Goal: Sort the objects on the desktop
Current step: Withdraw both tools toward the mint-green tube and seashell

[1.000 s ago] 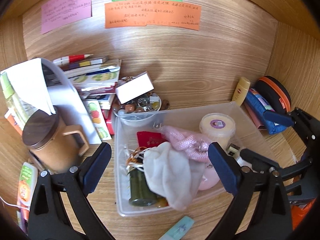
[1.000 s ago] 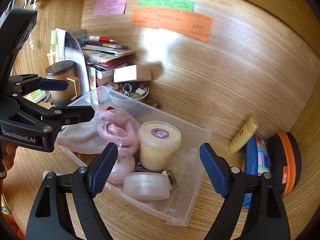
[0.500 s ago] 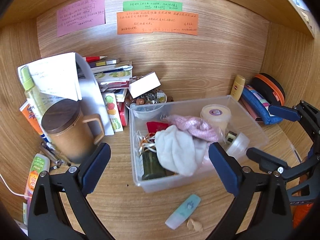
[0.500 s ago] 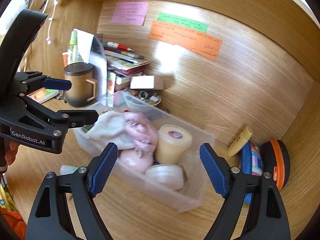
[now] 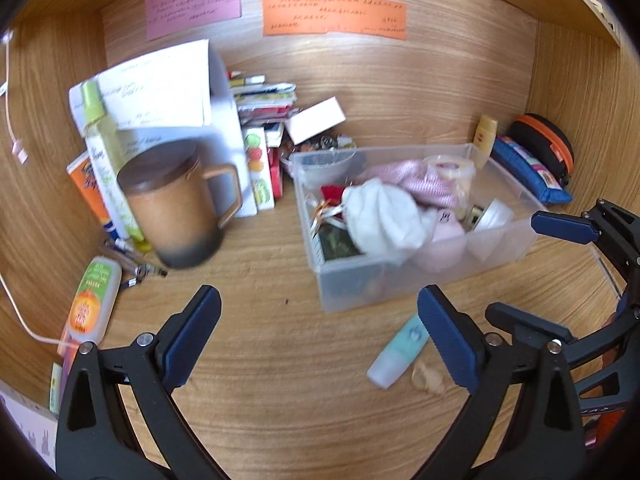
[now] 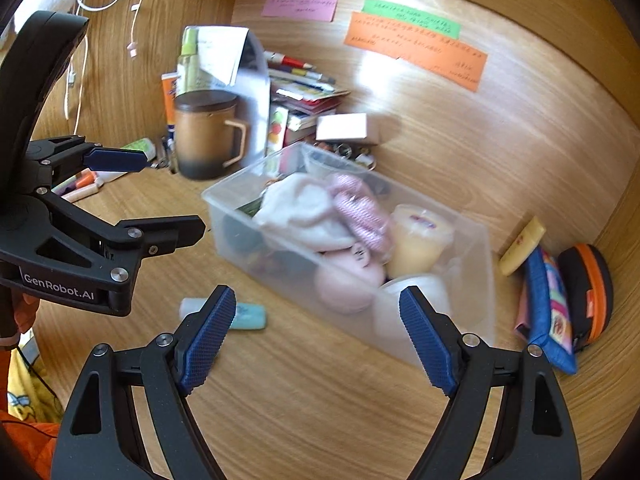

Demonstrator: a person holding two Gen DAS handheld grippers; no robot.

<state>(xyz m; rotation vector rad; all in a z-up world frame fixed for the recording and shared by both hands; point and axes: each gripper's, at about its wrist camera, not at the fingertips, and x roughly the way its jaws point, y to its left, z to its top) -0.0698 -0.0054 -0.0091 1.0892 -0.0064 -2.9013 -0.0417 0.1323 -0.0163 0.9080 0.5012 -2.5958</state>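
Note:
A clear plastic bin [image 5: 348,292] [image 6: 476,292] sits on the wooden desk, holding a white cloth [image 5: 380,216], a pink knitted piece [image 6: 356,208], a yellow lidded jar [image 6: 416,240] and other small items. A teal tube [image 5: 400,350] [image 6: 244,314] lies on the desk in front of the bin. My left gripper [image 5: 316,320] [image 6: 176,192] is open and empty, hovering short of the bin's front left corner. My right gripper [image 6: 316,304] [image 5: 512,266] is also open and empty, near the bin's front right side.
A brown lidded mug [image 5: 176,208] [image 6: 204,136] stands left of the bin, before papers and stacked books [image 5: 264,96]. A blue pencil case [image 6: 548,304], black-orange pouch [image 6: 588,284] and yellow tube [image 6: 522,246] lie at the right wall. An orange-green tube [image 5: 94,300] lies far left.
Both grippers have drawn back from over the bin toward the desk's front, jaws unchanged. The bin now looks smaller and farther, and the teal tube has come into view.

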